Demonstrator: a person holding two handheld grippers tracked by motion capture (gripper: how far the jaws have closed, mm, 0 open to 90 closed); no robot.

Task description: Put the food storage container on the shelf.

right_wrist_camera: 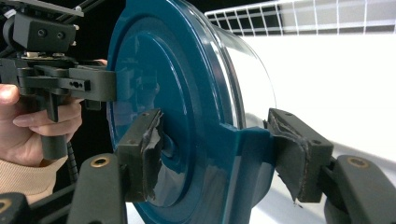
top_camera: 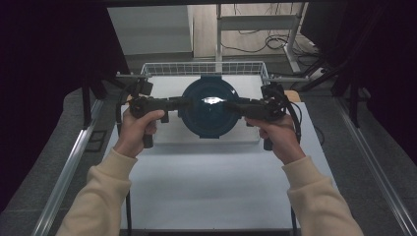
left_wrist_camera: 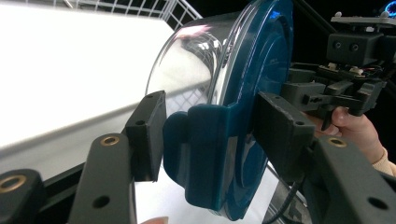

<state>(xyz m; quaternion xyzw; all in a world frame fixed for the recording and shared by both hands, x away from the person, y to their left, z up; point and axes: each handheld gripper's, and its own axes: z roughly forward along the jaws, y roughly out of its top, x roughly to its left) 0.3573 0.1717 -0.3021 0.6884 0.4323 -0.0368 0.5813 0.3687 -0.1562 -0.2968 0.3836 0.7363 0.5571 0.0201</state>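
Observation:
A round container with a dark teal lid (top_camera: 208, 110) and a clear body (left_wrist_camera: 187, 70) stands on a white board (top_camera: 167, 135). My left gripper (top_camera: 183, 104) is at the lid's left edge. Its jaws (left_wrist_camera: 210, 135) are closed against a teal latch (left_wrist_camera: 205, 154), one pad on the latch's underside and one on the lid top. My right gripper (top_camera: 235, 105) holds the opposite edge, pinching the other latch (right_wrist_camera: 247, 158); one taped pad (right_wrist_camera: 149, 154) presses the lid top. Each gripper view also shows the other gripper beyond the lid.
A white wire basket (top_camera: 204, 69) rims the board at the back. The light table (top_camera: 211, 187) stretches toward the person, with metal rails (top_camera: 69, 167) at its sides. Desk legs and cables (top_camera: 275, 42) lie on the floor behind.

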